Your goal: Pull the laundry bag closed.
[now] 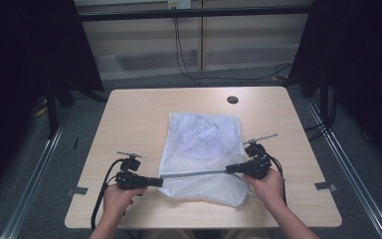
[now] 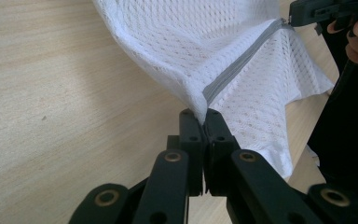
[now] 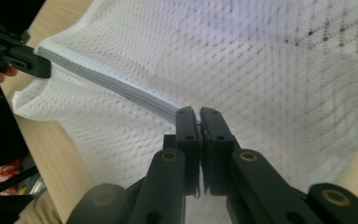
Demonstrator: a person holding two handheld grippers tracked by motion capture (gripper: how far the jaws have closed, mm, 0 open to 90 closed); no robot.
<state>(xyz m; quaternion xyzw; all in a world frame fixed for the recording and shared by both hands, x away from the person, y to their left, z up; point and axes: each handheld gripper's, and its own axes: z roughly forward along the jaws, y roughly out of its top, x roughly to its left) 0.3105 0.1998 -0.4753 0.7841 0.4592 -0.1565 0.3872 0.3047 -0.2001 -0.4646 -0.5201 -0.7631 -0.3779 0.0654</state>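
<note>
A white mesh laundry bag (image 1: 201, 149) lies in the middle of the wooden table (image 1: 134, 114), with a grey zipper (image 1: 194, 174) running across its near part. My left gripper (image 1: 156, 181) is shut on the zipper's left end at the bag's edge (image 2: 204, 112). My right gripper (image 1: 229, 170) is shut on the zipper's right end (image 3: 196, 112), apparently on the pull. The zipper (image 2: 242, 60) is stretched taut between both grippers. In the right gripper view the zipper (image 3: 116, 86) runs off to the other gripper (image 3: 28, 63).
A small dark round hole (image 1: 232, 99) sits near the table's far edge. Black curtains flank the table, and cables hang down the back wall (image 1: 179, 50). Bare wood lies to the left and right of the bag.
</note>
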